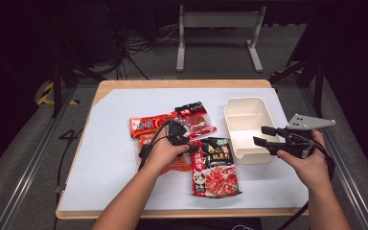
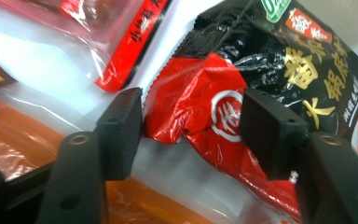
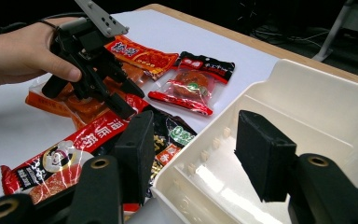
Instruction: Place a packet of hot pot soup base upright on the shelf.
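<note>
Left gripper [image 2: 191,123] spread, my jaws straddling the black-and-red hotpot sachet's [image 2: 261,84] crinkled top corner beside the cream bin [image 1: 249,129]. Soft, slick foil; pinch that sealed edge. Right gripper [image 3: 191,154] spread, idle.

Bright tabletop, dark surroundings, foreground blur

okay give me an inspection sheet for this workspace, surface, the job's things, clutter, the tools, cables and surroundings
Surface: white sheet over a wooden table.
Job's things: black-and-red packet, orange packet, small red packet, cream tray, which looks empty.
Clutter: nothing seen.
Tools: left tool open, jaws either side of the black-and-red packet's corner; right tool open at the tray's rim.
Cables: black cable loops over the left hand.
Surroundings: grey frame beyond the table, dark floor, loose wires.
</note>
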`<state>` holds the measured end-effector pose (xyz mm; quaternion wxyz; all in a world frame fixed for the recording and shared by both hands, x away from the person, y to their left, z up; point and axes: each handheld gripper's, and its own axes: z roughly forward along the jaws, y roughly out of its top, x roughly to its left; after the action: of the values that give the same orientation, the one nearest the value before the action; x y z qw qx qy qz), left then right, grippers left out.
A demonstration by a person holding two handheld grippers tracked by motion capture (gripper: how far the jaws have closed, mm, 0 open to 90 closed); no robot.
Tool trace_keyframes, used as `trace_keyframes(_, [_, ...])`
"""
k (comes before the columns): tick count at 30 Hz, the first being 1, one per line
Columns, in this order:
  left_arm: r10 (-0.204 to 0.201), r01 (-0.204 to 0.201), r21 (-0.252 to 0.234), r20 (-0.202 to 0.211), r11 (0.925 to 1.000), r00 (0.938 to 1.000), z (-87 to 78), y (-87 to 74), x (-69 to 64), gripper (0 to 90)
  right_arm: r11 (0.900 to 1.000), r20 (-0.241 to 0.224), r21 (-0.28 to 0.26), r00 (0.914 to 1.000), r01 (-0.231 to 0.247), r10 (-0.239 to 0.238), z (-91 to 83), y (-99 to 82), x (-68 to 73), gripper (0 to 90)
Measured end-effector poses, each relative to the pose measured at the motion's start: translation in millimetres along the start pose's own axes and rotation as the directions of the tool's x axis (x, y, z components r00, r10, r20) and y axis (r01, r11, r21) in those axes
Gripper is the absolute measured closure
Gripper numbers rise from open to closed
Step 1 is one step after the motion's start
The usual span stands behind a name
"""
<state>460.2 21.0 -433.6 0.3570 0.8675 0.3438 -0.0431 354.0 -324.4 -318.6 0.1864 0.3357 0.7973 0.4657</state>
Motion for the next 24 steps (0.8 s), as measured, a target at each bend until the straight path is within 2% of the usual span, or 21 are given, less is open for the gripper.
trace_keyframes(4, [0.018, -0.018, 0.029, -0.005, 0.9994, 0.9998, 1.7, 0.5, -1.8, 50.8, 1.0, -0.003, 0.0, 1.0, 0.0, 0.0, 0.6, 0.1, 0.2, 47.0])
trace_keyframes(8, [0.01, -0.01, 0.038, 0.011, 0.9992, 0.9999, 2.2, 0.1, -3.3, 56.2, 1.0, -0.003, -0.001, 1.0, -0.002, 0.002, 1.0, 0.3, 0.7, 46.7])
trace_keyframes(9, [-0.02, 0.018, 0.043, 0.035, 0.9989, 0.9992, 2.7, -0.6, -3.3, 65.7, 1.0, -0.004, 0.0, 1.0, 0.001, -0.001, 1.3, 0.5, 1.2, 46.6])
trace_keyframes(11, [-0.046, 0.043, 0.044, 0.053, 0.9981, 0.9976, 2.6, -1.0, -1.5, 72.7, 1.0, -0.001, -0.001, 1.0, 0.005, -0.005, 1.8, 0.9, 2.0, 46.7])
trace_keyframes(14, [-0.064, 0.063, 0.035, 0.049, 0.9974, 0.9967, 1.7, -1.8, -1.6, 77.5, 1.0, -0.002, -0.002, 1.0, 0.009, -0.009, 1.8, 1.3, 2.3, 46.8])
trace_keyframes(20, [-0.115, 0.117, -0.014, 0.081, 0.9931, 0.99, -1.5, -6.6, 0.0, 83.9, 1.0, 0.004, 0.0, 1.0, 0.007, -0.007, 1.7, 0.6, 1.3, 47.2])
trace_keyframes(22, [-0.122, 0.124, -0.021, 0.072, 0.9921, 0.99, -3.1, -7.0, -2.1, 85.0, 1.0, 0.003, 0.0, 1.0, 0.005, -0.005, 1.8, 0.1, 0.8, 47.2])
trace_keyframes(24, [-0.145, 0.148, -0.031, 0.085, 0.9884, 0.9857, -8.0, -7.6, -2.6, 85.4, 1.0, 0.003, 0.0, 1.0, 0.006, -0.006, 1.6, 0.0, 0.4, 47.3])
